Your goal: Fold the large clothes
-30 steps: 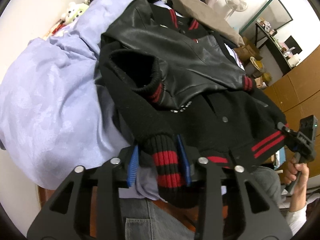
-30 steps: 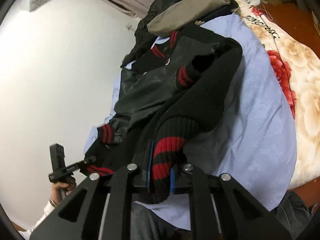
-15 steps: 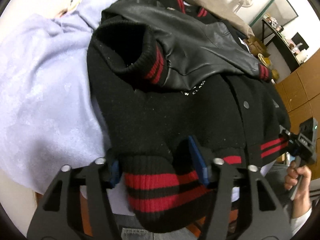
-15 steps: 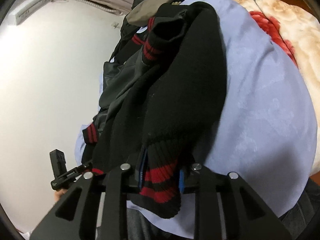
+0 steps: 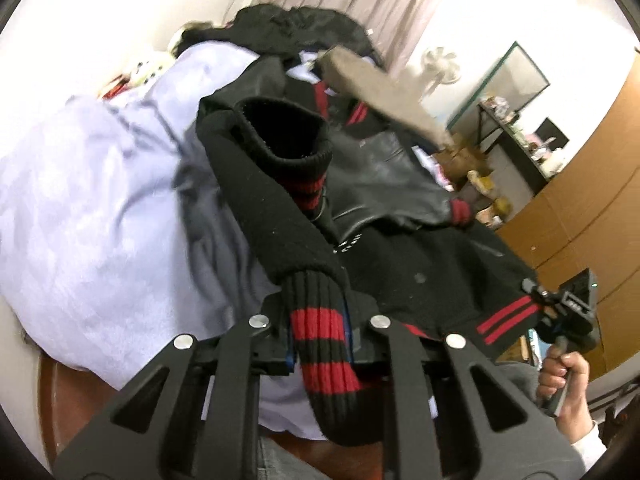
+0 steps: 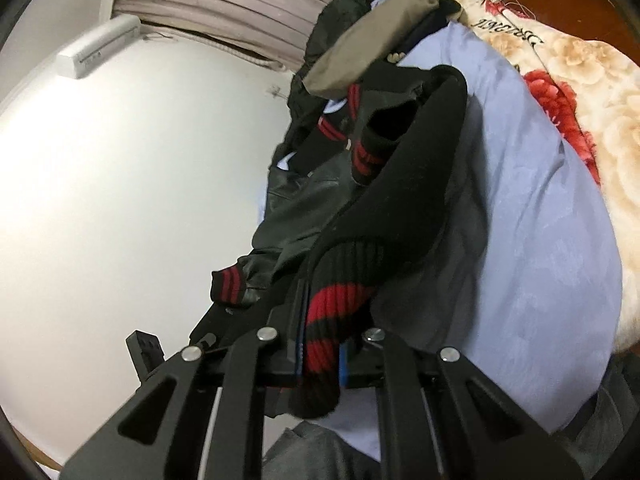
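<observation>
A black varsity jacket with leather sleeves and red-striped ribbing lies on a lilac sheet. My left gripper is shut on the jacket's ribbed hem at one corner. My right gripper is shut on the ribbed hem at the other corner; it also shows at the right of the left wrist view. The jacket hangs taut between the two grippers. A sleeve cuff folds over the front, its opening facing me.
A pile of dark and khaki clothes lies at the bed's far end. A floral blanket lies beside the sheet. A wooden wardrobe, a fan and a shelf stand to the right. A white wall is on the left.
Both grippers have lifted and pulled back with the hem, after dipping toward the bed half a second ago. The jacket's lower edge is stretched tighter and more of the room shows.
</observation>
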Demonstrator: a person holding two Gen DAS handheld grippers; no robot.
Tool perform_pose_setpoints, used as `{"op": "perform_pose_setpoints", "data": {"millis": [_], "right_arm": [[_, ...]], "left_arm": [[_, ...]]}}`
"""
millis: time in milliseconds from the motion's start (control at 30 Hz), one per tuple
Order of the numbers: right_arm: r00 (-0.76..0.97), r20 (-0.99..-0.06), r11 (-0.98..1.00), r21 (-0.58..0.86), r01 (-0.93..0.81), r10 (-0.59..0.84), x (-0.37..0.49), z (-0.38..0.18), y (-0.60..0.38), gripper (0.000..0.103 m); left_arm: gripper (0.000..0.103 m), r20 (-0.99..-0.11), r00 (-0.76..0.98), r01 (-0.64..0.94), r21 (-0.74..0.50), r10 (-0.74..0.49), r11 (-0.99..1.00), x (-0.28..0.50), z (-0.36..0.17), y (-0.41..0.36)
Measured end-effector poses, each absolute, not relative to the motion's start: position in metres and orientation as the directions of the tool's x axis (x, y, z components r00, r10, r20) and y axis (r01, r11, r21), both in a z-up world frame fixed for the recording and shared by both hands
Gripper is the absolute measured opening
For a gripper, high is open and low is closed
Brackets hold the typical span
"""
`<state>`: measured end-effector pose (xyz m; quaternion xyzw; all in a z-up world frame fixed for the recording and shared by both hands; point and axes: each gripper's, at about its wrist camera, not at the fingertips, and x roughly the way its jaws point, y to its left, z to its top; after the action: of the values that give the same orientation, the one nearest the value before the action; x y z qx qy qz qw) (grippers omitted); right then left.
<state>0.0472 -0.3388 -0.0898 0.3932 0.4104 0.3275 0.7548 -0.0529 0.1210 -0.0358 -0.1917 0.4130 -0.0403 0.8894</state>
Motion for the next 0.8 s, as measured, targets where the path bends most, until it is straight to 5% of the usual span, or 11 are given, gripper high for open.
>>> {"op": "perform_pose_setpoints", "data": {"millis": [233,433,600,800], "right_arm": [[0.42,-0.372,0.487,0.848,-0.21,0.828,0.017,-0.074,-0.349,0.011],[0.386,-0.476,0.556,0.822,-0.125,0.79,0.023,-0.116,-0.351,0.012],[0.315,-0.524,0.561,0.827,-0.032,0.791,0.031,-0.147,-0.339,0.059],[0.312,-0.542,0.591,0.802,-0.083,0.78,0.031,-0.151,-0.332,0.062]], "left_arm": [[0.016,-0.689,0.67,-0.041,-0.408,-0.278,0.912,-0.088,-0.02,0.114],[0.016,-0.784,0.57,-0.119,-0.374,-0.245,0.92,-0.085,-0.061,0.123],[0.019,-0.811,0.546,-0.156,-0.344,-0.21,0.926,-0.079,-0.066,0.116],[0.028,-0.816,0.525,-0.191,-0.391,-0.243,0.9,-0.077,-0.083,0.127]]}}
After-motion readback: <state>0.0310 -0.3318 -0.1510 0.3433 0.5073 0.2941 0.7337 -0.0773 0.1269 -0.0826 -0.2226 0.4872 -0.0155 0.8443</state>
